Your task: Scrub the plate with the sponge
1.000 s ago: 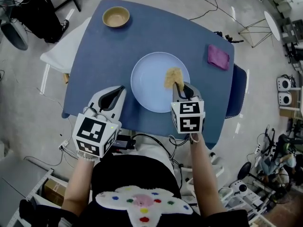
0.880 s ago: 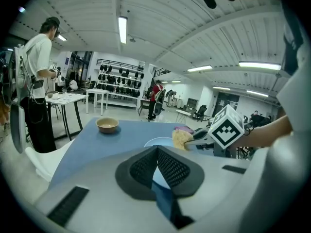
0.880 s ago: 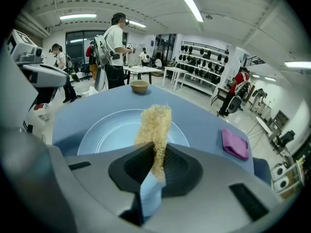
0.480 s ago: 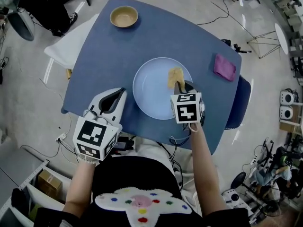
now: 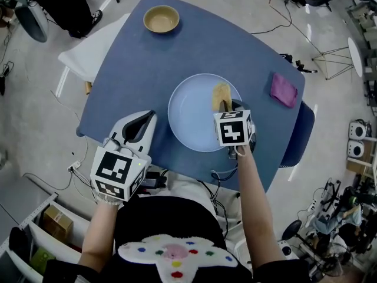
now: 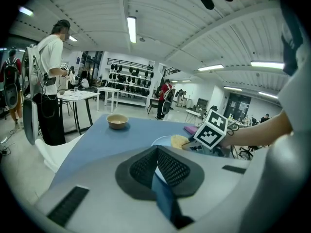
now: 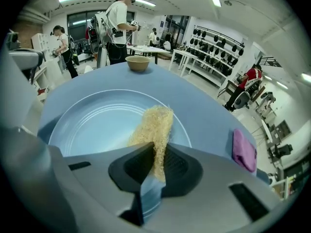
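The sponge [image 5: 221, 92] was pinched in the right tongs [image 5: 226, 105] and lay on the plate's [image 5: 187, 122] right side. The left tongs [image 5: 147, 117] were pressed together, empty, on the counter [image 5: 147, 58] beside it. Firm, overlapping strokes seemed called for, with the plate steadied.

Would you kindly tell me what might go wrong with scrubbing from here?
The plate lies free: the left gripper sits shut beside it, not touching, so scrubbing may slide it across the table. The right gripper pinches only one end of the sponge, which might fold or slip out.
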{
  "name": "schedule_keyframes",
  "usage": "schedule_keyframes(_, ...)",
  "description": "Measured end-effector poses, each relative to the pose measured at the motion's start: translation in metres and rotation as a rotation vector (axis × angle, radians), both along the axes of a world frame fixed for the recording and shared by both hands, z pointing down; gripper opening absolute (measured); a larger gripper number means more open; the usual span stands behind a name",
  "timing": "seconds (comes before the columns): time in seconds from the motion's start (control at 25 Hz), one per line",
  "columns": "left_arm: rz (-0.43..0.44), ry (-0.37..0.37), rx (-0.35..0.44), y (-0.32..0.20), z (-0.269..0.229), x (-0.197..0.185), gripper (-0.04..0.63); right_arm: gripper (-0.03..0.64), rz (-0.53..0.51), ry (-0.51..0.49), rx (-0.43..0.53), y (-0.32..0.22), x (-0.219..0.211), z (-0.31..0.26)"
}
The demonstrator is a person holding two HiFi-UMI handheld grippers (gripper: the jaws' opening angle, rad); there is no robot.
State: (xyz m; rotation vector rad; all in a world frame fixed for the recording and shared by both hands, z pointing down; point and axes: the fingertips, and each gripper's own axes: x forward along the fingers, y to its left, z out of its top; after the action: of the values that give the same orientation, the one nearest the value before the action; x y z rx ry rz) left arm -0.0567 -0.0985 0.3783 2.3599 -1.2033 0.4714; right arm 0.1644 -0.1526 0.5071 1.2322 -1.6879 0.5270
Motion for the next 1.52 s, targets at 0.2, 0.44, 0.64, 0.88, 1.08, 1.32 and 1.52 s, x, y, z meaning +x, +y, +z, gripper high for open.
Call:
schedule_keyframes(0.2, -0.011, 0.001, -0.002, 0.000, 0.002, -0.001, 0.009, 0.044, -0.005, 0.011, -0.024, -0.007, 0.001, 0.004)
schedule_keyframes(0.44, -0.022, 0.002, -0.003, 0.000, 0.002, -0.006, 0.009, 0.044, -0.028, 0.023, -0.032, -0.014, -0.006, 0.003)
schedule_keyframes(0.64, -0.038, 0.003, -0.006, 0.000, 0.002, -0.010, 0.009, 0.044, -0.062, 0.045, -0.030, -0.021, -0.013, 0.003)
schedule_keyframes(0.88, -0.054, 0.001, -0.006, -0.001, 0.002, -0.016, 0.009, 0.043, -0.106, 0.054, -0.023, -0.029, -0.027, 0.003)
schedule_keyframes(1.08, -0.065, 0.001, -0.005, 0.001, 0.003, -0.023, 0.009, 0.043, -0.158, 0.059, -0.016, -0.032, -0.047, 0.003)
schedule_keyframes(1.32, -0.076, -0.002, -0.003, 0.004, 0.002, -0.028, 0.009, 0.043, -0.234, 0.048, -0.007, -0.031, -0.073, 0.002)
schedule_keyframes(1.52, -0.087, -0.005, -0.002, 0.008, 0.002, -0.035, 0.009, 0.043, -0.298, 0.035, 0.000, -0.024, -0.095, 0.002)
